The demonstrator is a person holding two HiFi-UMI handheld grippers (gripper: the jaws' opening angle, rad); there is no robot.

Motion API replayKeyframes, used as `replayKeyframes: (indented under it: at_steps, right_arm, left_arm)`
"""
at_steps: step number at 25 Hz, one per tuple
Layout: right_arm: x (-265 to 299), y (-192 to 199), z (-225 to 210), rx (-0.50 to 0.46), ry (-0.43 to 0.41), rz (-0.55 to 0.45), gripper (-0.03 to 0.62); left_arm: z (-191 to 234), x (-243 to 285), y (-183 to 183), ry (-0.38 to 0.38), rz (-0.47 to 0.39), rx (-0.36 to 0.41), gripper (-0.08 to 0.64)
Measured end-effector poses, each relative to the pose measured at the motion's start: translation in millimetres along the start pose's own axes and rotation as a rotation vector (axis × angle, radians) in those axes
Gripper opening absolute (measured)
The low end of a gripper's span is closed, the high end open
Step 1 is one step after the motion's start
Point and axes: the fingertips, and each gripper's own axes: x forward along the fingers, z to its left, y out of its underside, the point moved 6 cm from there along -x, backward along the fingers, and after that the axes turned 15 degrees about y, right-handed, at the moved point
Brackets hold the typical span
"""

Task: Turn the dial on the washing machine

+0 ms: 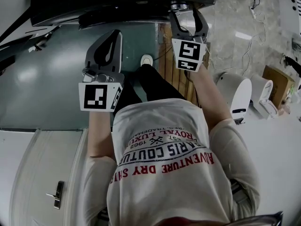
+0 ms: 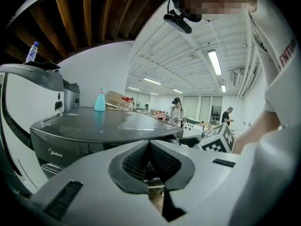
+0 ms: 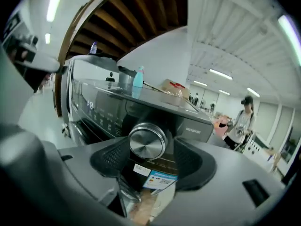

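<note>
The round brushed-metal dial point(image 3: 147, 141) sits on the front control panel of the dark grey front-loading washing machine point(image 3: 109, 108), right of its lit display. The right gripper point(image 3: 151, 157) is raised to it with its jaws released, one black ribbed pad on each side of the dial and a visible gap on the right. The left gripper point(image 2: 149, 148) hangs lower, well apart from the dial, jaws clenched together on nothing. A pale blue plastic bottle point(image 2: 99, 100) stands on the machine's top.

head: steeply down | gripper views: level, close | shared: washing machine point(image 2: 99, 126)
</note>
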Motion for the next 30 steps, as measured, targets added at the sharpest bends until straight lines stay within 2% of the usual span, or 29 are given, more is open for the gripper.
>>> replayKeyframes:
  at_steps: [2, 4, 10, 16, 22, 25, 30]
  right_arm:
    - [0, -1, 7, -0.092, 0.022, -0.031, 0.288]
    - [3, 2, 13, -0.136, 0.045, -0.03, 0.29]
    - [6, 2, 18, -0.156, 0.121, -0.014, 0.287]
    - [8, -3, 14, -0.026, 0.065, 0.038, 0.287]
    - [13, 5, 2, 0.252, -0.025, 0.111, 0.287]
    - [13, 6, 2, 0.261, -0.032, 0.105, 0.287]
    - [11, 6, 2, 0.171, -0.033, 0.07, 0.287]
  left_arm:
    - [-1, 0, 1, 0.005, 0.005, 0.002, 0.017]
    - [0, -1, 3, 0.006, 0.008, 0.0, 0.017]
    - [1, -6, 8, -0.012, 0.009, -0.038, 0.017]
    - [3, -10, 12, -0.02, 0.005, -0.04, 0.017]
    - [3, -12, 16, -0.014, 0.019, -0.036, 0.017]
    - [2, -10, 16, -0.005, 0.02, -0.029, 0.017]
    - [0, -8, 18, 0.0, 0.028, -0.021, 0.017]
